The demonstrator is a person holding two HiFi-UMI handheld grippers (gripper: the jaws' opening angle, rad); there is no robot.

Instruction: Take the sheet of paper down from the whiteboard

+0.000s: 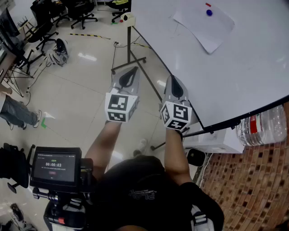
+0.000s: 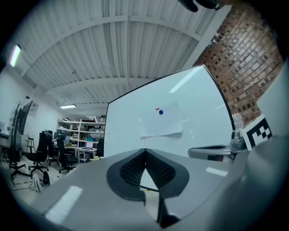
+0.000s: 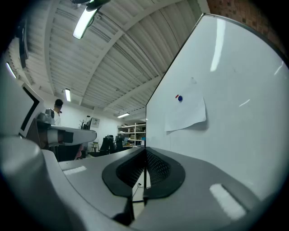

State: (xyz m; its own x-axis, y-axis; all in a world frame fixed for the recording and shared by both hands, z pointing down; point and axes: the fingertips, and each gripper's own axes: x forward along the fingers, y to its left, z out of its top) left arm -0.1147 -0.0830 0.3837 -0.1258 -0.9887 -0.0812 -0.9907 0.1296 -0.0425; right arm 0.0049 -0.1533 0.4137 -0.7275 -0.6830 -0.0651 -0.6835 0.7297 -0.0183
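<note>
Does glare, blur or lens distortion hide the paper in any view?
Head view: sharp, evenly lit, sheet of paper plain on the whiteboard. Left gripper view: fisheye curves the board; light streaks miss the sheet. Right gripper view: likewise, soft shadow under the sheet.

Beyond the right gripper [image 1: 173, 80], the whiteboard [image 1: 253, 67] runs off the top and right edges. The red speck [image 1: 208, 5] beside its blue magnet [image 1: 209, 12] is too small to tell.
</note>
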